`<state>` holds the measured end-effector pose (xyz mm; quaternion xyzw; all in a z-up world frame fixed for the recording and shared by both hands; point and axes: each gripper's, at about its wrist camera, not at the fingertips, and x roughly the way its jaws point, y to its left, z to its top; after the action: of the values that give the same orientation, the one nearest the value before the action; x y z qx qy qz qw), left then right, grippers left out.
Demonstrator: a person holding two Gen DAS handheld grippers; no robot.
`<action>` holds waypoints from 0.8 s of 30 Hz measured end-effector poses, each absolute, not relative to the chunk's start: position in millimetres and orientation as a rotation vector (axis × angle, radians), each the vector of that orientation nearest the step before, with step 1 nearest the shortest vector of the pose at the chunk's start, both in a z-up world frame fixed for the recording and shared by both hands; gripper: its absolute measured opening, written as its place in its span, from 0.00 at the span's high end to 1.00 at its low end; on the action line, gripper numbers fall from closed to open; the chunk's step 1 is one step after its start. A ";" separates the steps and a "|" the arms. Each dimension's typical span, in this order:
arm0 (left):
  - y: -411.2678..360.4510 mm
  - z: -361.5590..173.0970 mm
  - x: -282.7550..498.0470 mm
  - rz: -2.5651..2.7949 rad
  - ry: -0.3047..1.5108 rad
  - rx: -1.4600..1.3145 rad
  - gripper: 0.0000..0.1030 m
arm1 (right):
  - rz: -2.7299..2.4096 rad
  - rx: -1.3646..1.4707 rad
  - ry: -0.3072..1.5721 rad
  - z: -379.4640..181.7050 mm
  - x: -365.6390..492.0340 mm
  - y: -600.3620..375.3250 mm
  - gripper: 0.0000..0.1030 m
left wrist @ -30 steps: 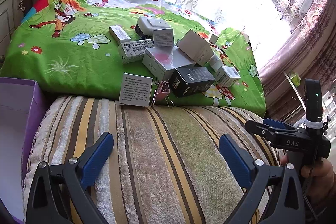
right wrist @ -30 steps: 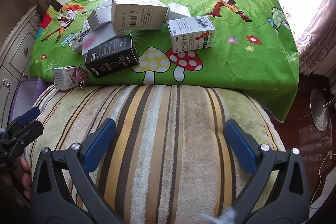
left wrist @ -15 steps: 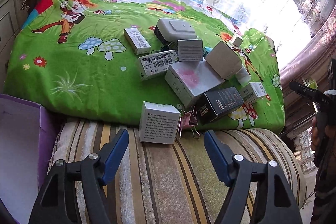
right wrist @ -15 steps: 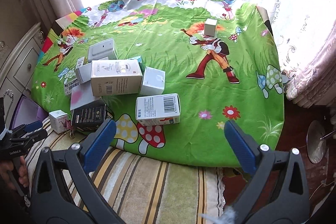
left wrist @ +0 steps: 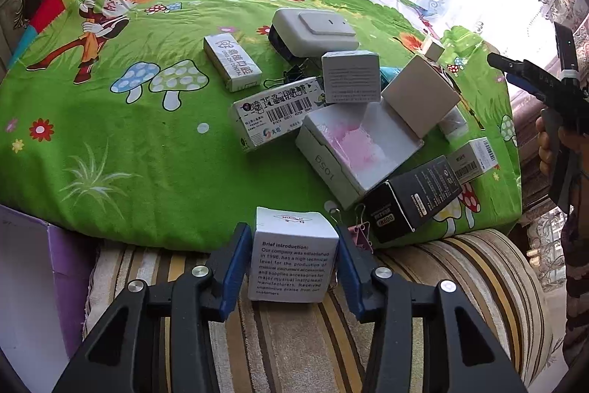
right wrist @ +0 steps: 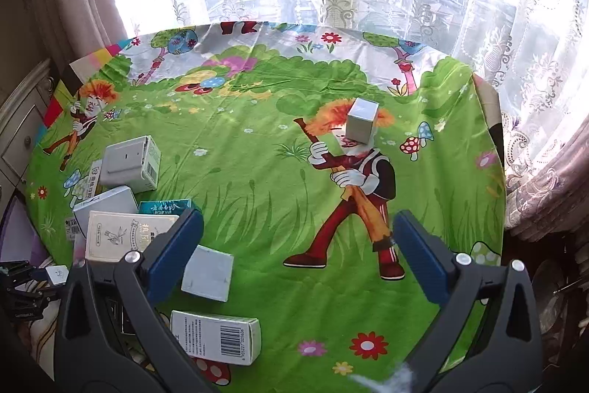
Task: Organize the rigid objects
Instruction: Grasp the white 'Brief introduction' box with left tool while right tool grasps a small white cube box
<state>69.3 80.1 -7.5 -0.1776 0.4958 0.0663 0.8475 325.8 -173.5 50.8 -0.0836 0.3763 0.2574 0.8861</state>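
You were at the pick-up step — your left gripper [left wrist: 292, 267] was closing around the small white printed box [left wrist: 293, 255] at the cloth's near edge, pads beside its flanks, contact not yet sure. Next it needed a firm squeeze, then a lift, probably toward the purple box [left wrist: 33, 286] at left. Your right gripper [right wrist: 294, 256] hung wide open over the green cloth [right wrist: 257, 172] — holding nothing.

Ahead of the right tongs [right wrist: 296, 255] the green cloth [right wrist: 257, 172] lies open up to a lone small box [right wrist: 362, 125], while piled boxes [right wrist: 110, 209] crowd their left.
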 end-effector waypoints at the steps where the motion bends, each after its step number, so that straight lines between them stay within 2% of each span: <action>1: 81.7 -4.9 66.4 0.148 1.022 -0.382 0.57 | 0.520 -0.166 0.769 48.5 335.4 -171.6 0.00; 11: 97.2 36.8 58.8 0.178 0.788 -0.423 0.57 | 0.378 -0.119 0.725 13.5 436.4 -153.9 0.02; 16: 103.4 27.3 68.9 0.166 0.789 -0.474 0.57 | 0.326 -0.099 0.787 -5.0 477.0 -152.4 0.19; 20: 103.2 18.3 72.4 0.160 0.811 -0.489 0.57 | 0.313 -0.097 0.820 -18.2 497.2 -149.6 0.27; 21: 103.9 16.8 73.1 0.160 0.815 -0.494 0.57 | 0.322 -0.099 0.834 -21.3 500.3 -147.7 0.38; 22: 104.5 15.2 73.1 0.160 0.818 -0.500 0.57 | 0.336 -0.092 0.852 -24.8 503.1 -146.4 0.60; 24: 106.0 13.6 72.3 0.163 0.820 -0.511 0.57 | 0.343 -0.082 0.860 -26.2 500.6 -146.4 0.62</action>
<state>72.3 106.0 13.6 -0.2454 0.3937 0.0781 0.8824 500.6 -146.4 -26.2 -0.0394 0.4147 0.1652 0.8940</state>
